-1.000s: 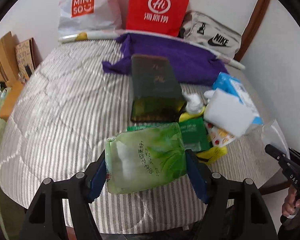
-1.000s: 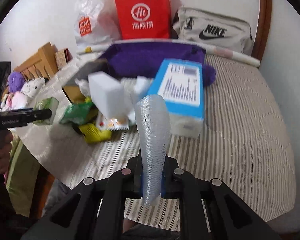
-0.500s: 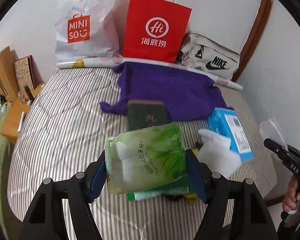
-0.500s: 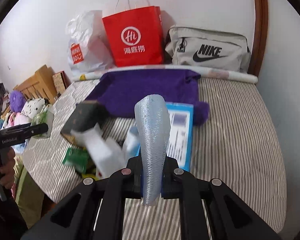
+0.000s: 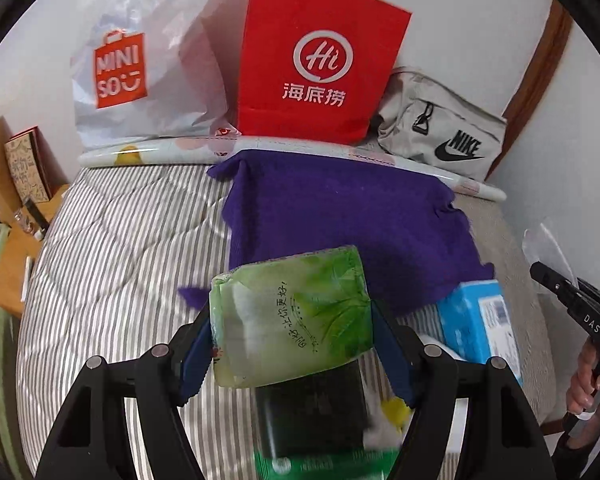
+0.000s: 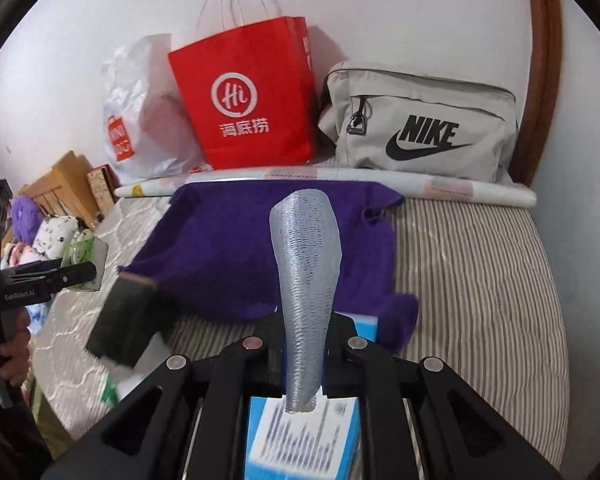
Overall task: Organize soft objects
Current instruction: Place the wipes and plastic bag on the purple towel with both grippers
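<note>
Left wrist view: left tongs (image 5: 292, 344), spread wide, clamp a green tissue pack (image 5: 290, 318) by its sides, lifted above the striped bed (image 5: 112, 264) in front of the purple cloth (image 5: 340, 224). Right wrist view: right tongs (image 6: 304, 350), nearly closed, pinch a ribbed translucent sleeve (image 6: 305, 264) that stands upright over a blue tissue box (image 6: 304, 440). Judged step: both soft items are in carriage toward a sorting spot, probably the cloth or the red paper bag (image 5: 316, 60); the next move calls for choosing that spot and lowering before release. Only the right view shows plush toys (image 6: 52, 232) beside the bed; only the left shows a green packet (image 5: 324, 462) on the bed's near edge.
</note>
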Available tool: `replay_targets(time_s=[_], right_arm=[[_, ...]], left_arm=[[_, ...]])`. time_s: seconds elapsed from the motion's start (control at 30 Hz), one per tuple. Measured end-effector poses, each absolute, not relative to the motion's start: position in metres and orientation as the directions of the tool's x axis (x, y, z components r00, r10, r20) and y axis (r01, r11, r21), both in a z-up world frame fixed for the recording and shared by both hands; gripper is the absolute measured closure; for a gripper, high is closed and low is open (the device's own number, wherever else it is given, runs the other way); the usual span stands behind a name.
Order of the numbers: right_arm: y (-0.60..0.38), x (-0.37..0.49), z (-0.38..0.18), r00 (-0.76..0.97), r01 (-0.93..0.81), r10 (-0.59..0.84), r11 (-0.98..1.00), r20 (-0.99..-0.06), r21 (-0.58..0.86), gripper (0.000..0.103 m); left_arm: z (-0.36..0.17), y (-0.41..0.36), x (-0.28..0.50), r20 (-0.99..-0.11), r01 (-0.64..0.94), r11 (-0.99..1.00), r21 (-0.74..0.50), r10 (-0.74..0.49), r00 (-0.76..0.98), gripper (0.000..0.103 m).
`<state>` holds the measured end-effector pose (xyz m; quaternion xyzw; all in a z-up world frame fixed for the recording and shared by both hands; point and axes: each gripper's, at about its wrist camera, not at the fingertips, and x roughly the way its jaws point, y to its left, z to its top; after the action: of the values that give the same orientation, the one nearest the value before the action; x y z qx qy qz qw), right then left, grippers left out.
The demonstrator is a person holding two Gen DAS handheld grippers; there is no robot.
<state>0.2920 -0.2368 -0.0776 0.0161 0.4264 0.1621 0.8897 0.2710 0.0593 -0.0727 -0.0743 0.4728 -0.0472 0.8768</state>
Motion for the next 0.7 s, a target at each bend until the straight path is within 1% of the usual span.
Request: replay_targets(time_s=[0.2,0.33,0.7], right_arm=[[-0.224,0.335,-0.094,0.554,-0.303,0.303,0.941,-0.776,0.151,0.092],[-0.215,0.362,-0.111,0.529,-0.310,0.296,0.940,-0.795,0.144,0.092],[-0.210,0.409,-0.155,0.439,-0.323,0.271,0.937,-0.857,0.131,0.092]], left_arm=[[-0.087,0.051,0.324,-0.839,0.034,0.986,-0.161,-0.155,0.521,0.032],[-0.100,0.042,0.363,-0.855,0.058,0.982,-0.178,-0.184,0.485,0.032],[-0.133,0.036,0.438,-0.897,0.047,0.987,-0.152,-0.157,0.414,0.032]])
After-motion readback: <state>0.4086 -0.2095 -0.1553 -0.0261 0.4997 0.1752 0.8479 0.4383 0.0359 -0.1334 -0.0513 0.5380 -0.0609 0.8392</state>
